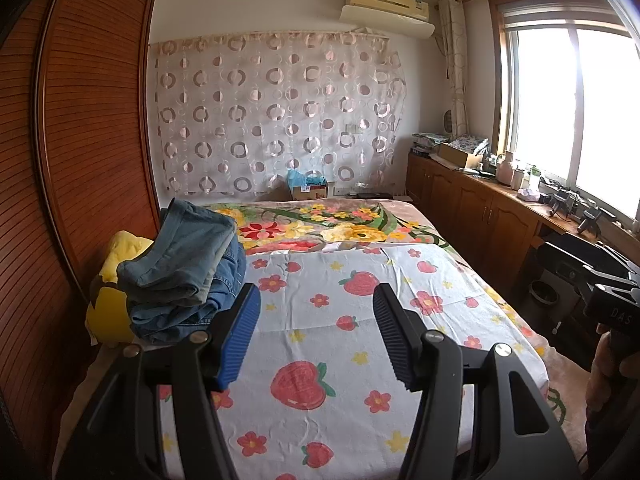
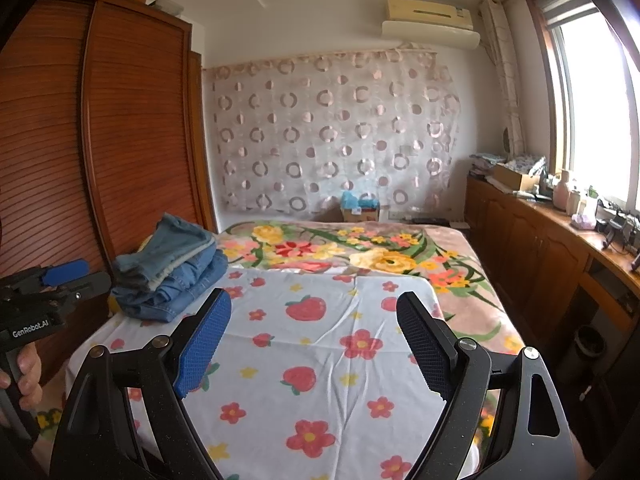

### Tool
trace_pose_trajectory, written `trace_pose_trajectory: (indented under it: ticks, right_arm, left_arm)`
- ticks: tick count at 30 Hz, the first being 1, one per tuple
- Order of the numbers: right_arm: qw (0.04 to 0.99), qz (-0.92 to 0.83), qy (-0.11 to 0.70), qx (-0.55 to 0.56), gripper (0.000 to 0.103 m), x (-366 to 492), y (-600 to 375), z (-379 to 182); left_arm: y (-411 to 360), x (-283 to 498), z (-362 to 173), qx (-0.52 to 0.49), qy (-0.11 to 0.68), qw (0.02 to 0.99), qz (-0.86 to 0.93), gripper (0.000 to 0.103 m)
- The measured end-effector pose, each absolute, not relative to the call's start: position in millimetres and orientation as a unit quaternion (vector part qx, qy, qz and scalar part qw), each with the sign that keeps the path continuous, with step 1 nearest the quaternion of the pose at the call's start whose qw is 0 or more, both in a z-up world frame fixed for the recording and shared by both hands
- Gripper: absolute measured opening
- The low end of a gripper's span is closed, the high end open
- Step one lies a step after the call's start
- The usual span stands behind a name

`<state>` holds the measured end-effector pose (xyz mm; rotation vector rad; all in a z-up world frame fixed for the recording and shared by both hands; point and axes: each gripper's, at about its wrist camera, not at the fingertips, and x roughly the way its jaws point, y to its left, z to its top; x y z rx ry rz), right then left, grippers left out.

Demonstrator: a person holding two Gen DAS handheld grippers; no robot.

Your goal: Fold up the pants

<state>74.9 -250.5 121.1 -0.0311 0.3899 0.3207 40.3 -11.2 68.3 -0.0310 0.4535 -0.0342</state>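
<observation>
**Denim stack off to the left, both tools empty over the strawberry sheet**

Left wrist view: left gripper [image 1: 316, 332] hangs above the strawberry sheet [image 1: 320, 320] with its jaws apart, blue pad on one finger, black on the other, nothing between them. The pants [image 1: 184, 276] sit ahead and to the left of the blue finger, just beside its tip in the picture, apparently a little beyond it and not touching. They look like 2 or more denim pieces piled loosely, a paler one draped on a darker one. Behind the pile, further left, a yellow cushion [image 1: 116, 280]. Far right edge: the other tool's black body and a hand on its handle.

Right wrist view: right gripper [image 2: 314, 344] also stands wide apart and empty over the same sheet. The pile [image 2: 172, 276] lies ahead and left of its blue finger, clear of it. The left tool enters at the left edge, level with the pile, held by a hand [image 2: 24, 372].

Handling, as a judgement: denim is soft but heavy for cloth, with stiff seams; it will sag and drag, not slide freely. Thick edges are the sure holds, so take the top piece at a waistband or hem corner, 1 tool per corner, pinching 1 garment only. A bite into the middle of the pile risks lifting several layers together
</observation>
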Motion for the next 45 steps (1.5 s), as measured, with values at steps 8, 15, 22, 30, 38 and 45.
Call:
trace_pose_trajectory:
  ticks: [8, 15, 22, 30, 38, 45]
  right_arm:
    - [0.968, 0.159, 0.193, -0.016, 0.087, 75.0, -248.6, 120.8]
    - [0.968, 0.159, 0.193, -0.015, 0.087, 75.2, -248.5, 120.6]
    - [0.968, 0.159, 0.192, -0.015, 0.087, 74.7, -247.2, 120.6]
    - [0.968, 0.16, 0.192, -0.016, 0.087, 74.6, -246.4, 120.6]
    - [0.968, 0.16, 0.192, -0.015, 0.087, 74.8, -247.1, 120.3]
    - [0.968, 0.161, 0.192, -0.015, 0.087, 74.6, -247.1, 120.1]
  left_arm:
    - [-11.3, 40.2, 68.3, -0.015, 0.224, 0.974, -0.016, 0.058]
    - [-10.1, 39.8, 69.1, -0.014, 0.223, 0.974, -0.018, 0.058]
    - [-11.2, 37.9, 70.6, -0.012, 0.221, 0.975, -0.018, 0.059]
    - [-11.5, 38.1, 71.2, -0.011, 0.224, 0.974, -0.016, 0.059]
    - [-11.1, 38.4, 70.5, -0.011, 0.224, 0.974, -0.015, 0.059]
    - [-10.9, 38.6, 70.5, -0.011, 0.224, 0.974, -0.015, 0.059]
